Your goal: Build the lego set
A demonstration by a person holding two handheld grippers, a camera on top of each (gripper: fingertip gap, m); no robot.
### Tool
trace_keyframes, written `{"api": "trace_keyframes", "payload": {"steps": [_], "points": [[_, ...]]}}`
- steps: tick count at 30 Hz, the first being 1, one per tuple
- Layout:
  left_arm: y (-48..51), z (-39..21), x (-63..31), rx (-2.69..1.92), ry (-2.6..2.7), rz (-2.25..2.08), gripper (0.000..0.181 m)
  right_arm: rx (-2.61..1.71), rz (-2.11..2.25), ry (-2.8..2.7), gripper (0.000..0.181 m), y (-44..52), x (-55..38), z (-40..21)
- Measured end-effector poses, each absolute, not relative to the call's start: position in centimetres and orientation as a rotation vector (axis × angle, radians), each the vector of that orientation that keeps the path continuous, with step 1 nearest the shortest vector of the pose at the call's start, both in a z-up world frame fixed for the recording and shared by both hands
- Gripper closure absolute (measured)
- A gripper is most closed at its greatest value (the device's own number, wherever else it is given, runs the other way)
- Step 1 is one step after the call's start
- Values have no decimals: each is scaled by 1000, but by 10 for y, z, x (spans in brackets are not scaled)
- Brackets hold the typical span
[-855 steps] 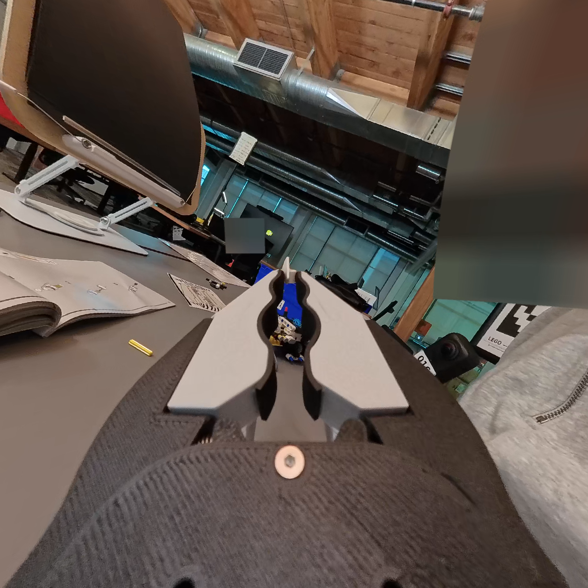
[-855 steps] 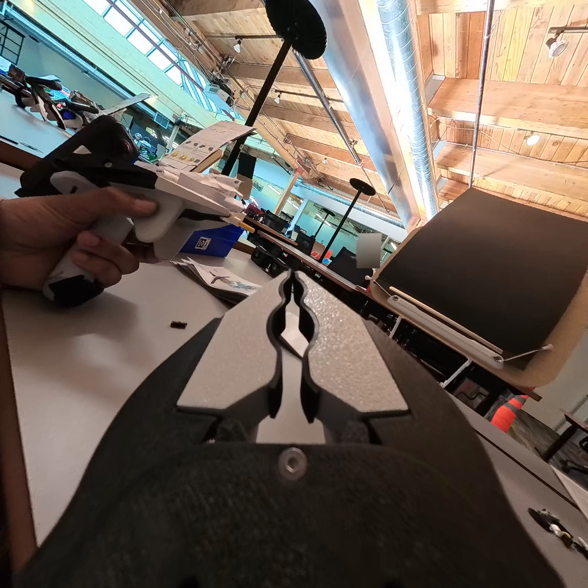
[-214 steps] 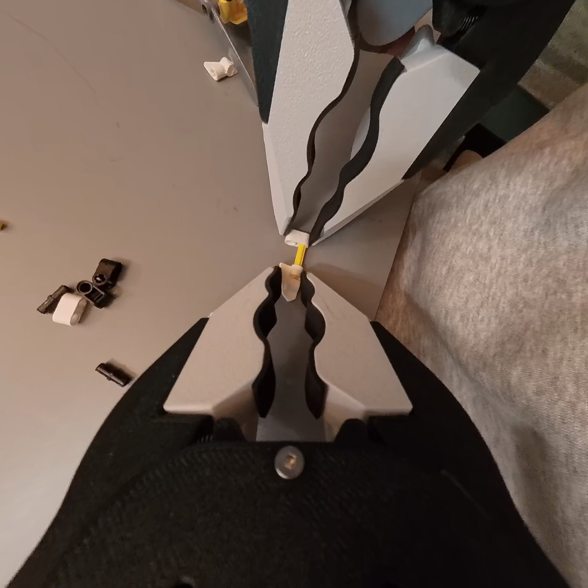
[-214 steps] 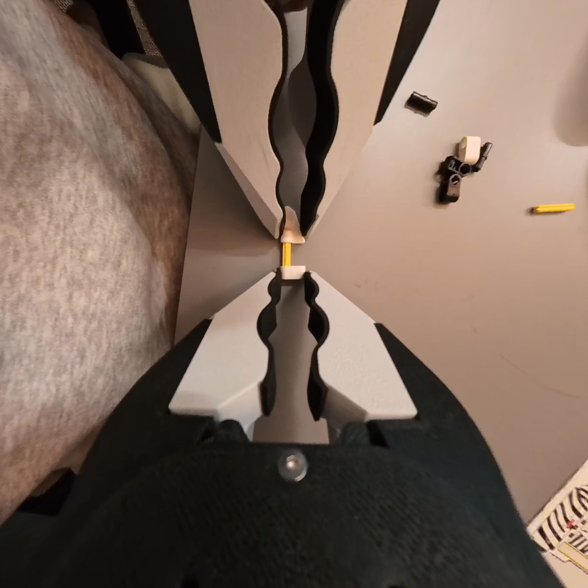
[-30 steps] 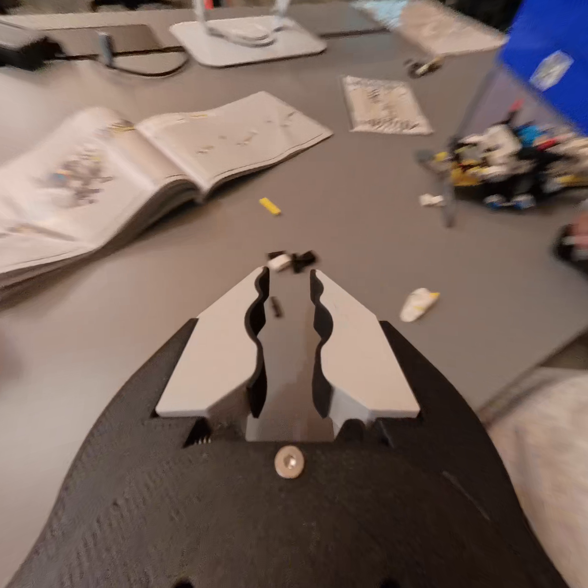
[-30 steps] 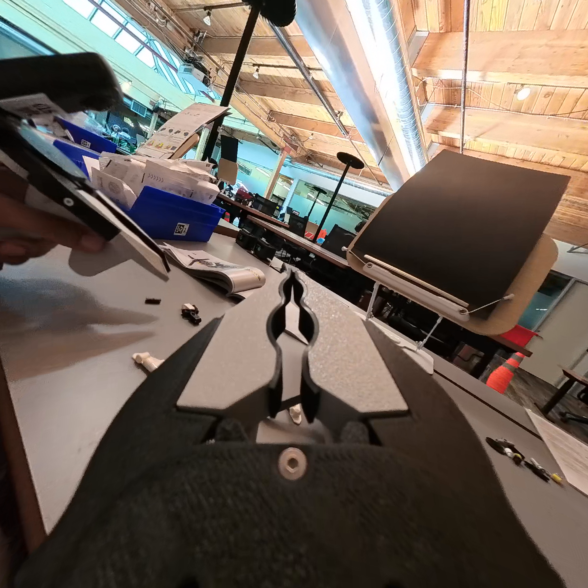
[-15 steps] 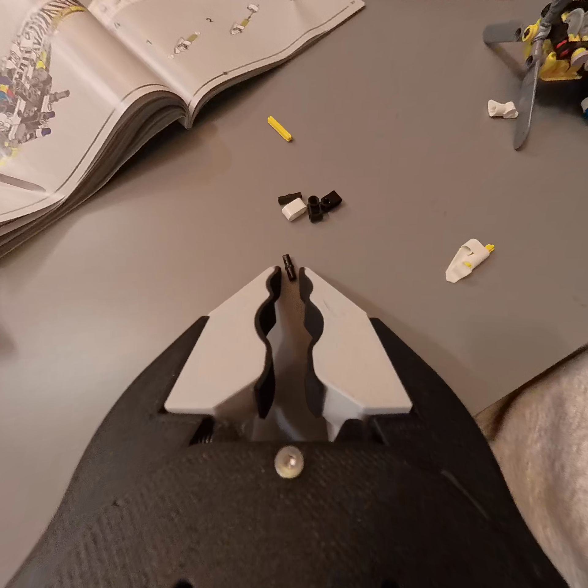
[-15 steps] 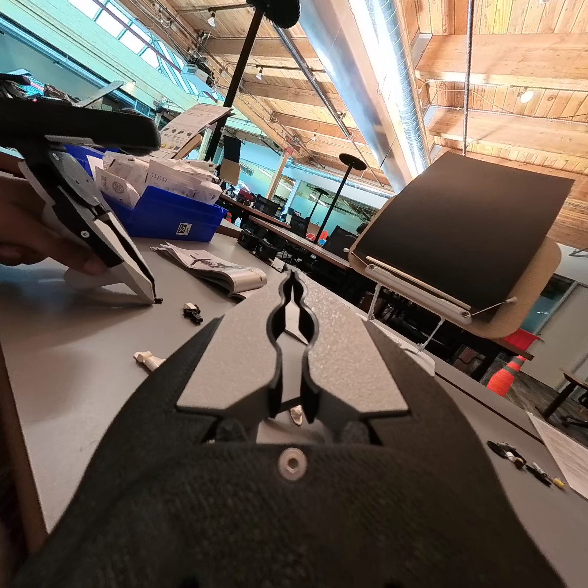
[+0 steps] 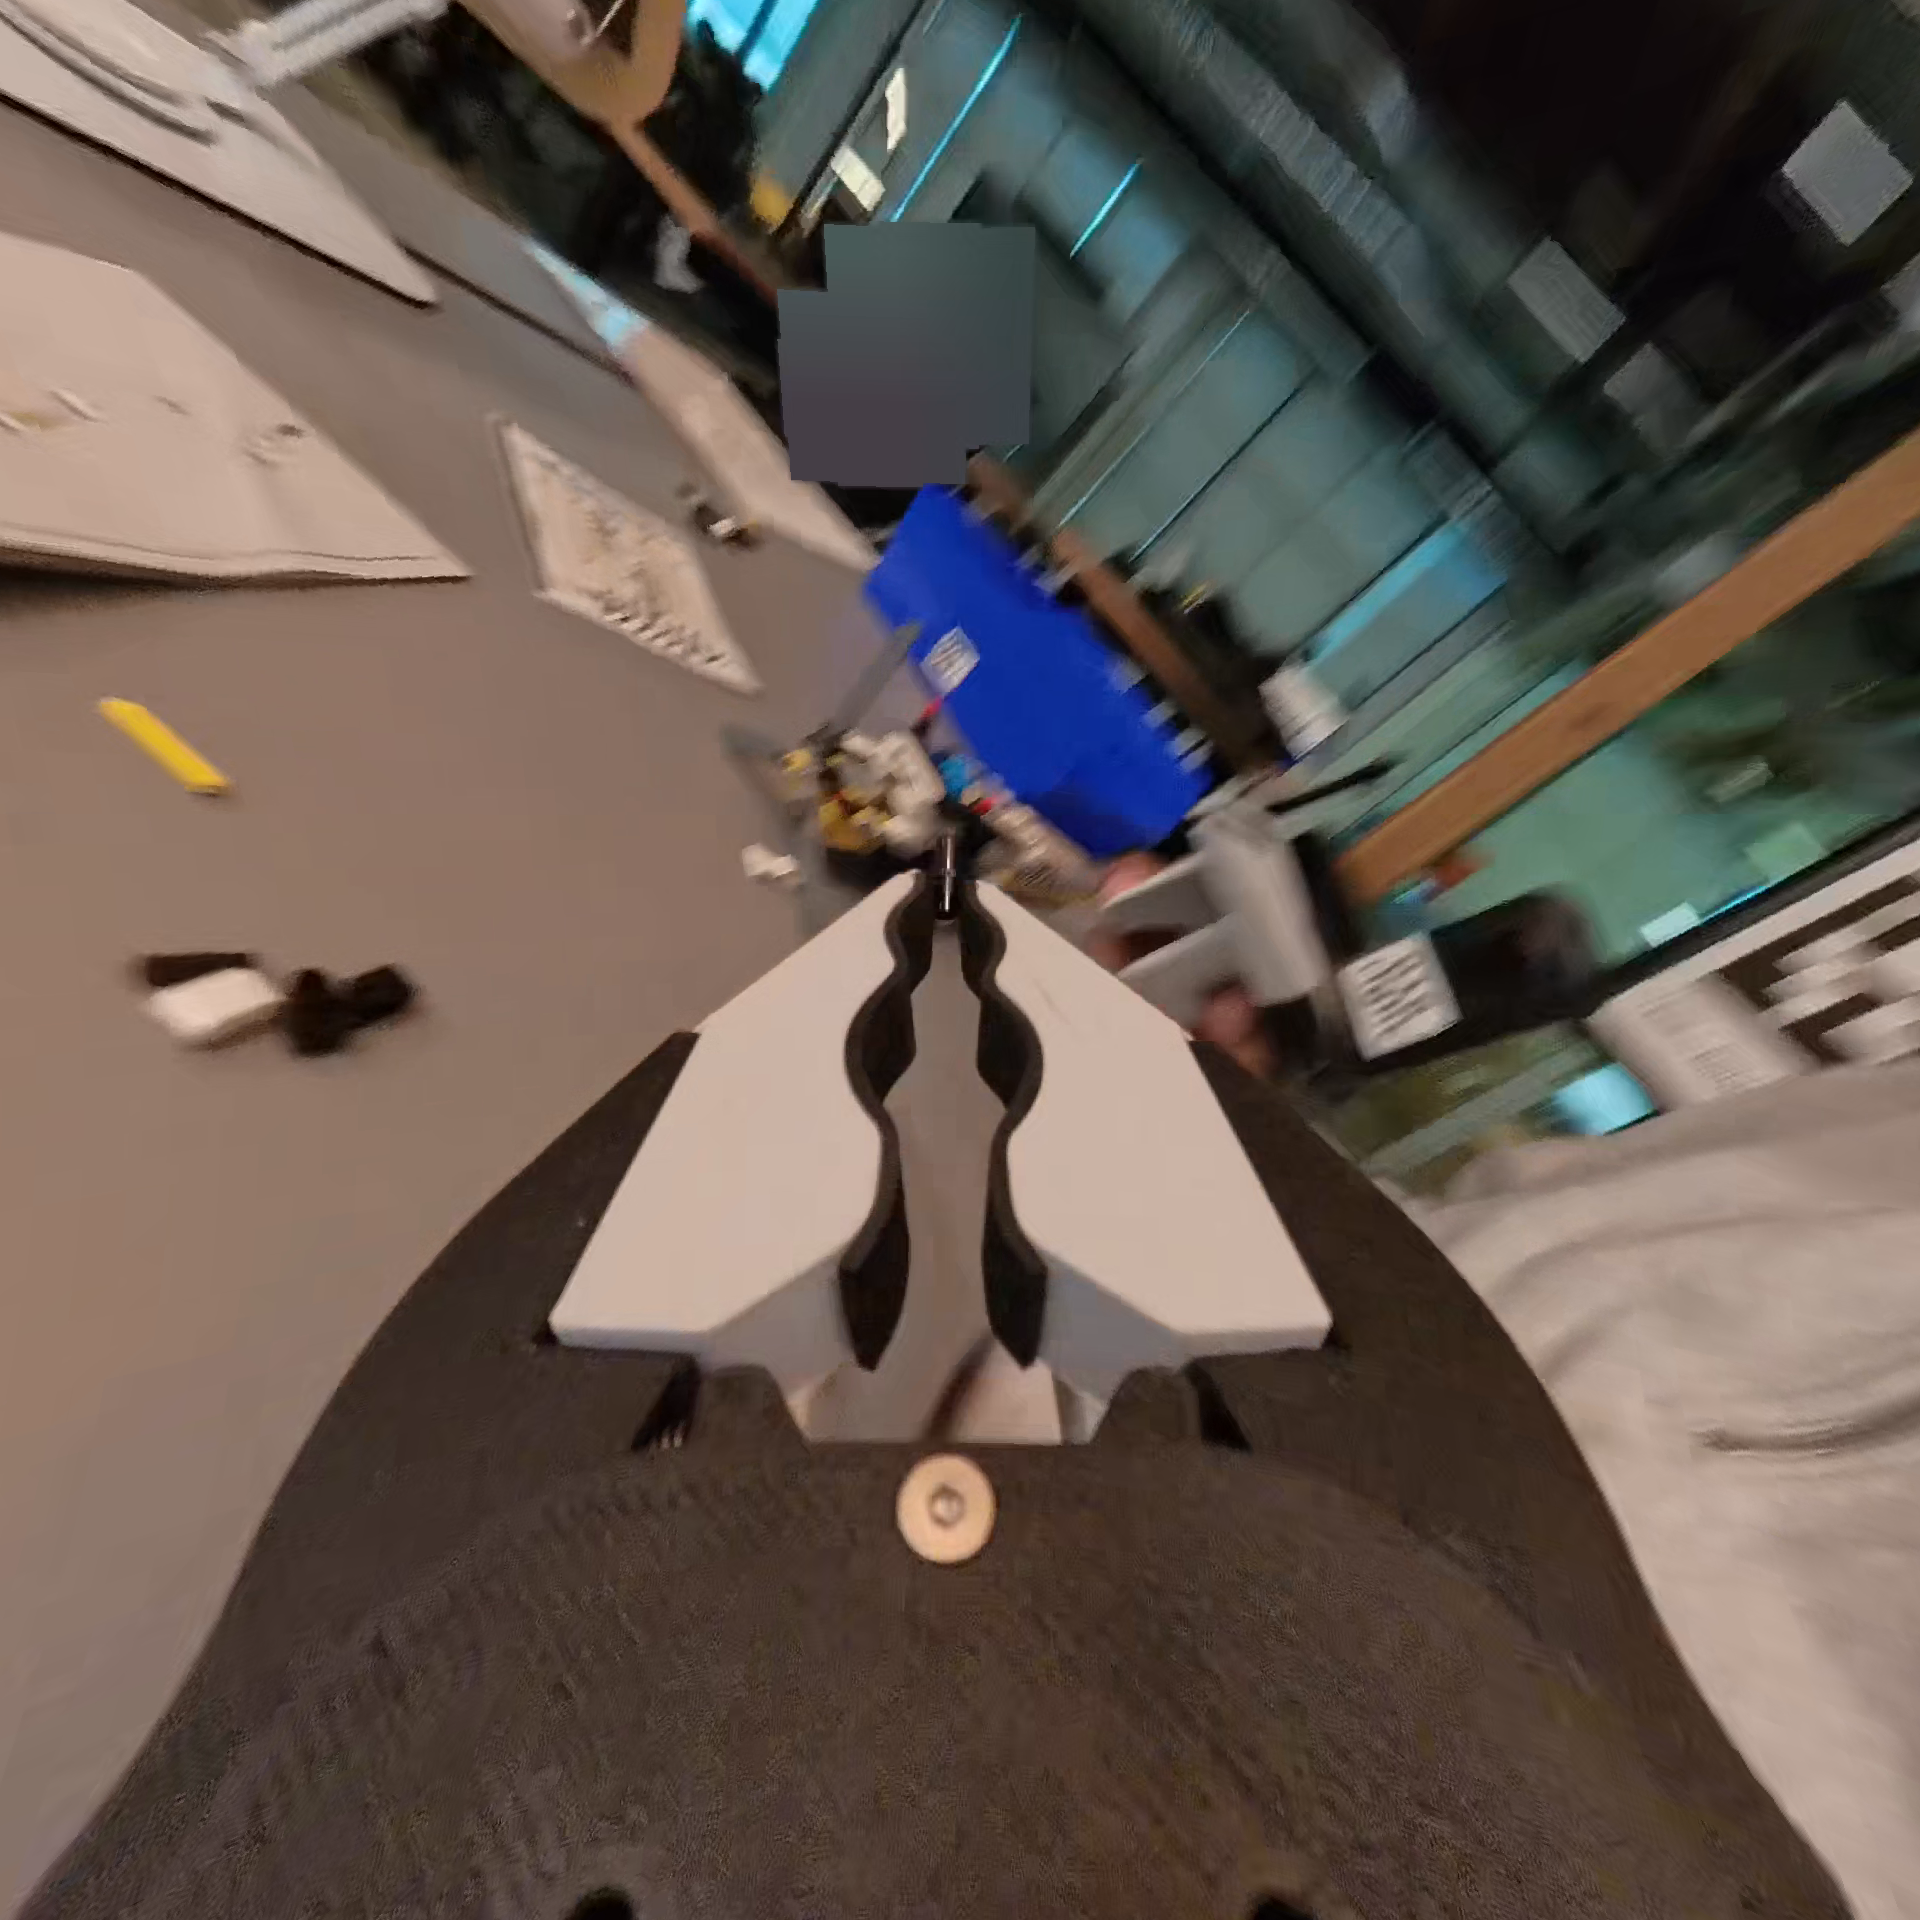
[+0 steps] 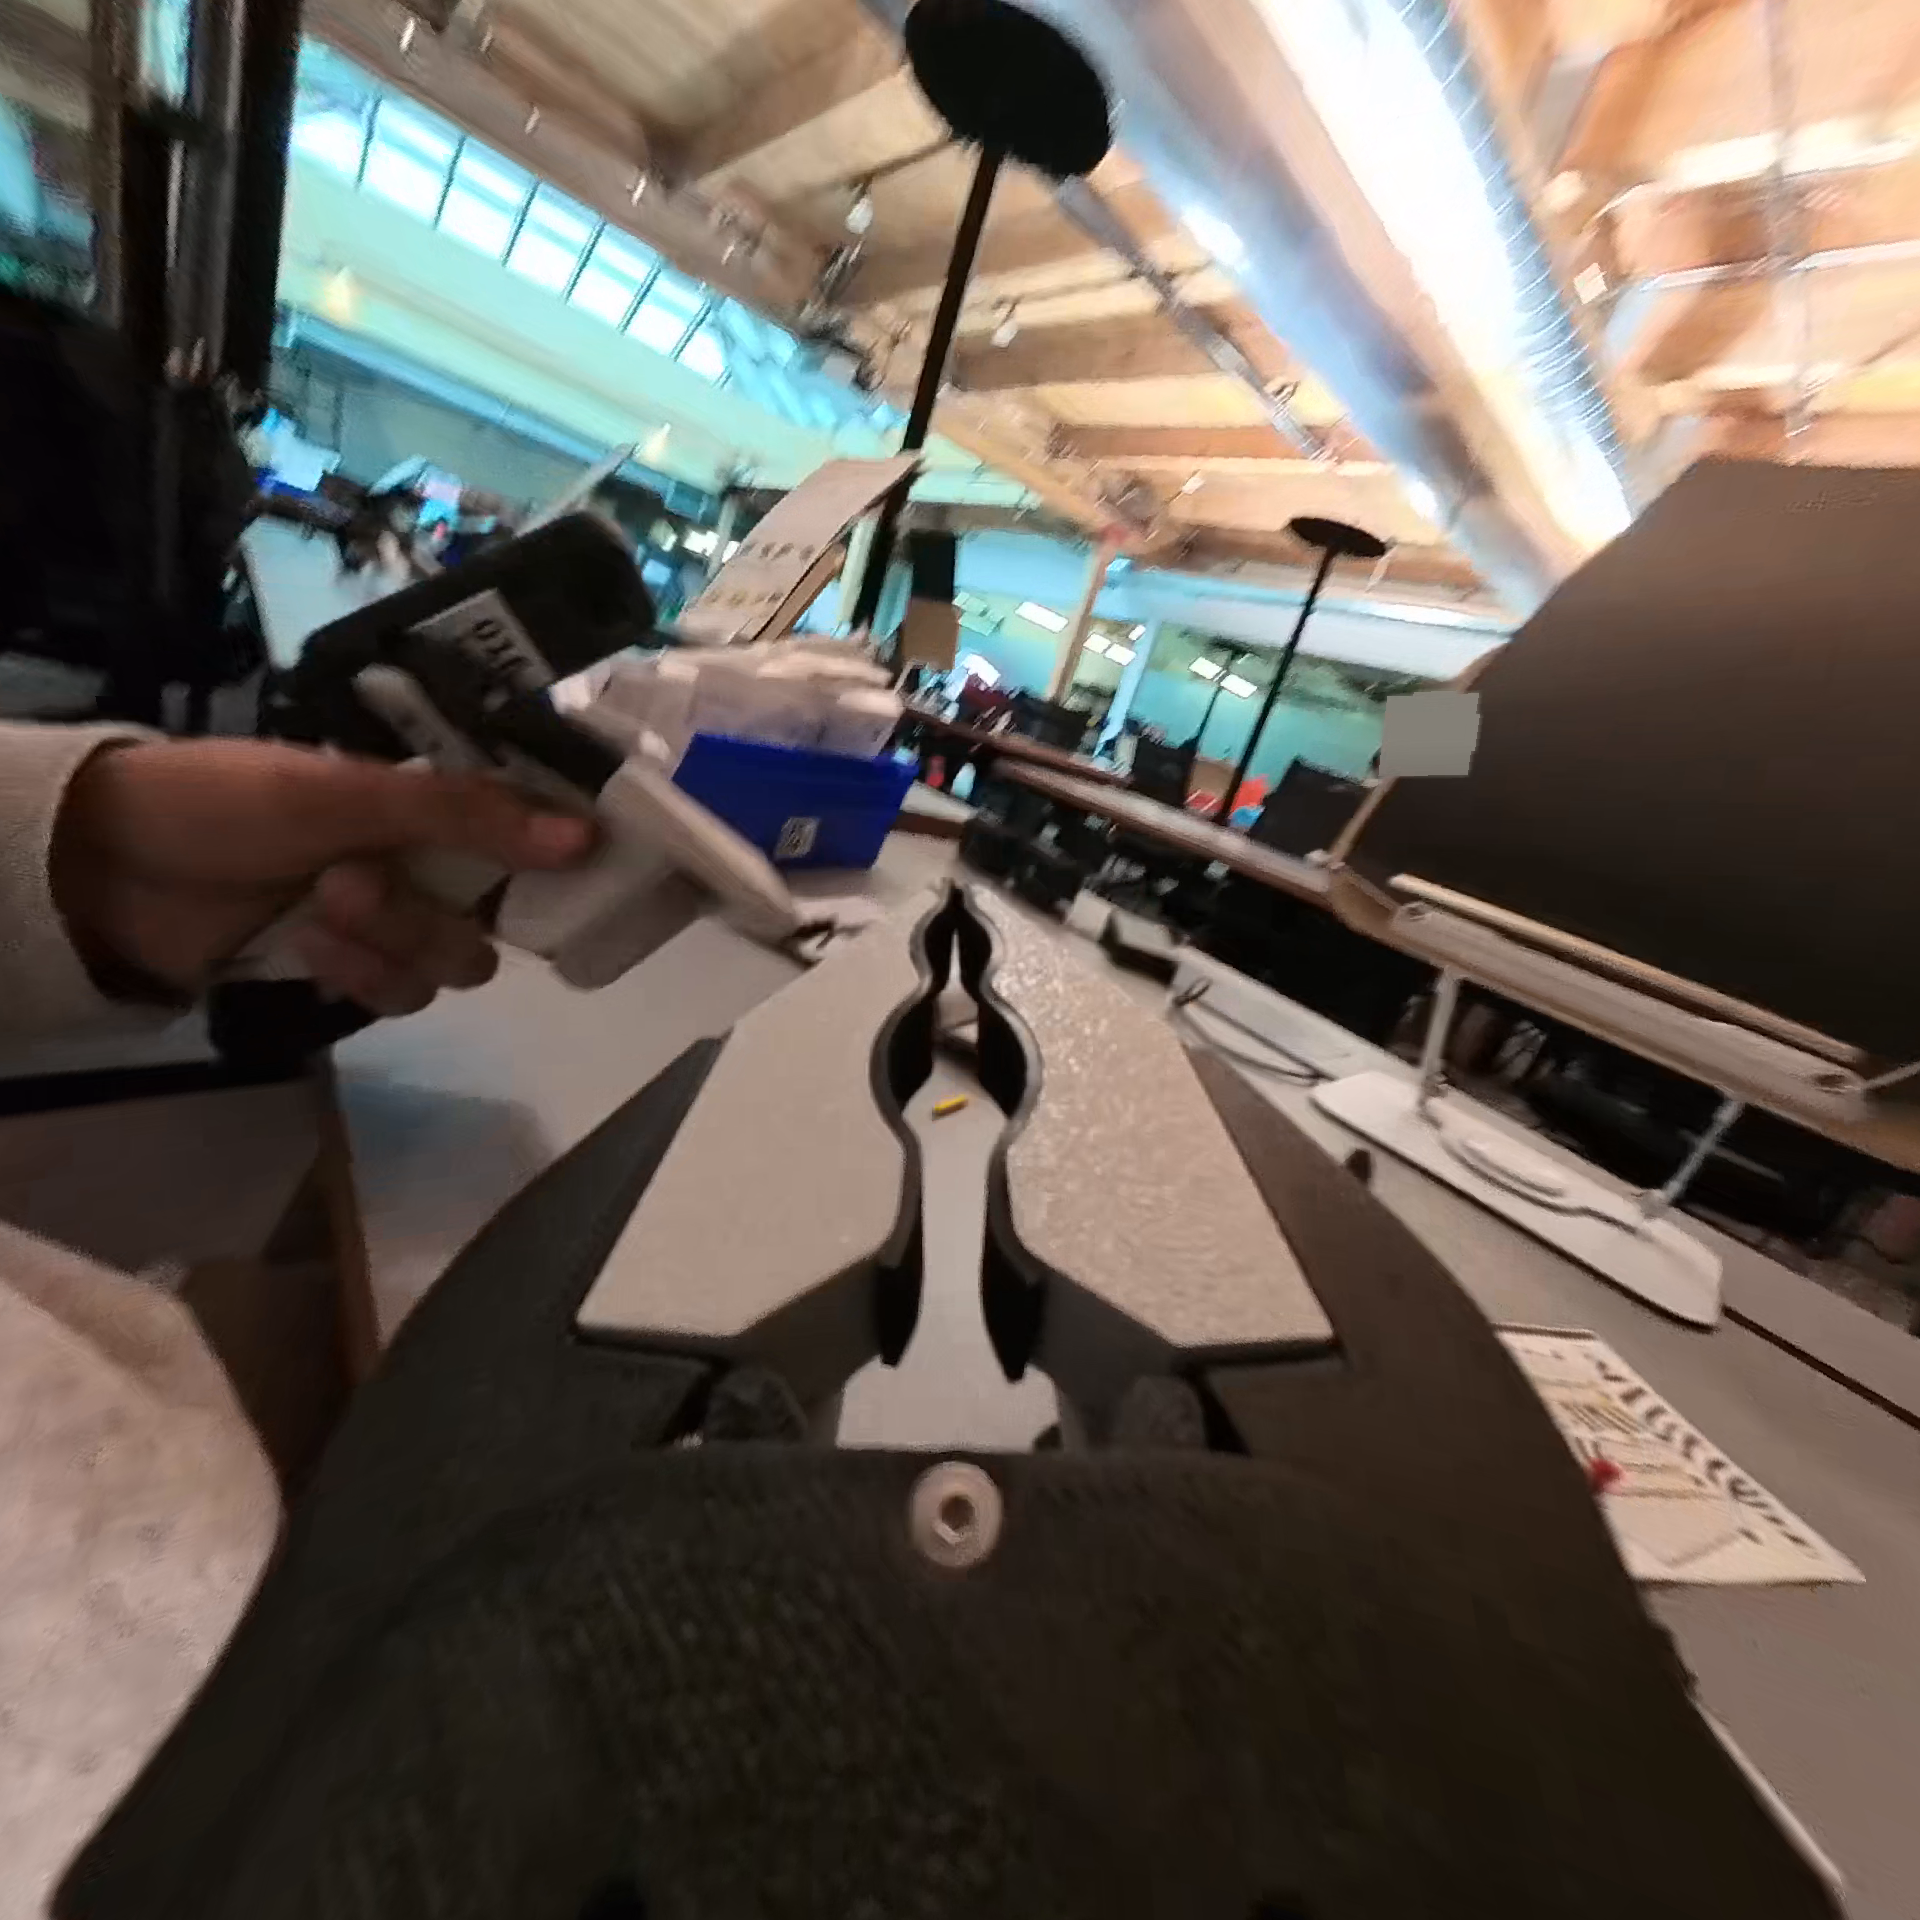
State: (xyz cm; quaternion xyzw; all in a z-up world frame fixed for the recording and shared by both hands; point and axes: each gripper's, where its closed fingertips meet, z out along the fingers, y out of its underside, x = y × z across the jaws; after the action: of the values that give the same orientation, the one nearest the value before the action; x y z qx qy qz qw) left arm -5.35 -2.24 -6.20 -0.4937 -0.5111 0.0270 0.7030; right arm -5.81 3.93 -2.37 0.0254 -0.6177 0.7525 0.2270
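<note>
My left gripper [image 9: 943,902] is shut on a small black pin [image 9: 945,873] and holds it up off the grey table [image 9: 416,831]. The part-built lego model [image 9: 868,790] stands beyond its tips, in front of a blue bin [image 9: 1029,707]. My right gripper [image 10: 956,914] is shut and empty, held low over the table. The right wrist view shows the left gripper [image 10: 805,935] in a hand [image 10: 260,873], with the pin [image 10: 826,938] at its tip. Both views are blurred.
A yellow axle [image 9: 161,743], a cluster of black and white pieces [image 9: 270,1003] and a small white piece [image 9: 769,862] lie on the table. An open instruction book [image 9: 156,447] and a sticker sheet [image 9: 623,561] lie farther back. A white stand base [image 10: 1507,1164] is at the right. About 8 cm separates my left fingertips from my right. From either gripper's tips it is about 15 cm to the part-built lego model [image 9: 868,790].
My left gripper has shut on the black pin that lay at its tips and lifted it off the table, tilting up. The right gripper has swung a little.
</note>
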Motion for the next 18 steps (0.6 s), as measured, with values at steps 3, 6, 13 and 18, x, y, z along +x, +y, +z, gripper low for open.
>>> {"api": "trace_keyframes", "payload": {"steps": [3,6,13,18], "points": [[-17,-44,-54,-826,-1087,-156,180,149,1948,-1783,181,23,-51,-31],[-4,-38,-53,-673,-1041,-342,180,251,1832,-1747,179,14,-44,-33],[22,-34,-50,-604,-992,-496,180,272,1741,-1759,166,6,-46,-41],[26,-34,-49,-634,-987,-487,179,266,1787,-1779,173,9,-46,-39]]}}
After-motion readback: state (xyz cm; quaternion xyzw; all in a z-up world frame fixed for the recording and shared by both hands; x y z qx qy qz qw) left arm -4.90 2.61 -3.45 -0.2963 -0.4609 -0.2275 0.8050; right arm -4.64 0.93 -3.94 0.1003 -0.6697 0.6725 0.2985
